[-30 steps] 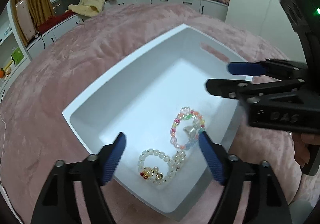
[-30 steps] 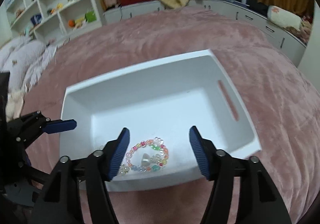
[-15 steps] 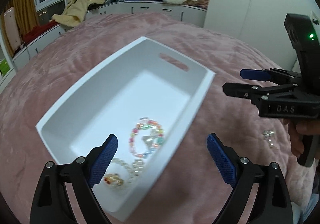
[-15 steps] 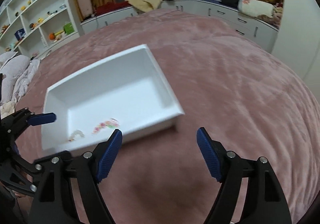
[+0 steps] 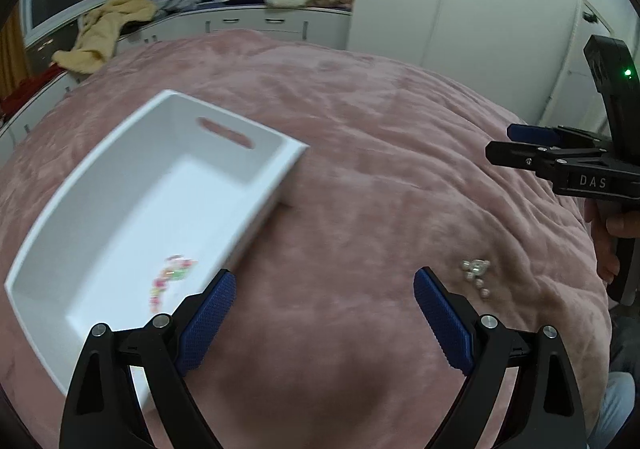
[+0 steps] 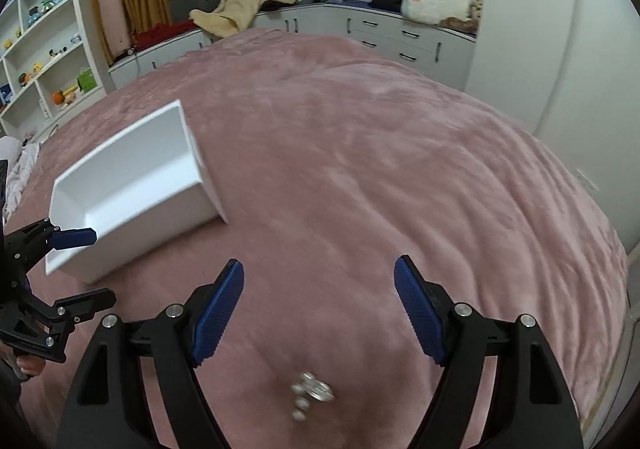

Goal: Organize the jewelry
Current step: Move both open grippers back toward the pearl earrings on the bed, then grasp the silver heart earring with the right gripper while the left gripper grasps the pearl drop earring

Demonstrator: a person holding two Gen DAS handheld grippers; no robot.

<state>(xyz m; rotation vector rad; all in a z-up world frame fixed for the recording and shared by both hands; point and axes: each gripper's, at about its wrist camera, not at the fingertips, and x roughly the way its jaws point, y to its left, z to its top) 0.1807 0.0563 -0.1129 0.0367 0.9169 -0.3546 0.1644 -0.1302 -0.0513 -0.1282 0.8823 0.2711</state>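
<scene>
A white tray [image 5: 248, 205] lies on the pink bedspread, with a colourful bead bracelet [image 5: 170, 277] inside it. The tray also shows in the right wrist view [image 6: 160, 201]. A silvery jewelry piece [image 5: 475, 273] lies loose on the blanket, to the right of my left gripper's right finger. In the right wrist view the silvery piece [image 6: 310, 393] lies low between my fingers. My left gripper [image 5: 324, 323] is open and empty over the blanket, right of the tray. My right gripper [image 6: 320, 309] is open and empty above the silvery piece; it also shows in the left wrist view [image 5: 516, 143].
The pink bedspread [image 6: 380, 153] fills both views. White cabinets with piled clothes [image 6: 256, 1] run along the windows behind. Open shelves [image 6: 36, 49] stand at the far left. A white wardrobe [image 5: 460, 9] stands to the right.
Both grippers have swung right, away from the tray and out over the blanket. The silvery piece has come into view under the right gripper. Both stay open.
</scene>
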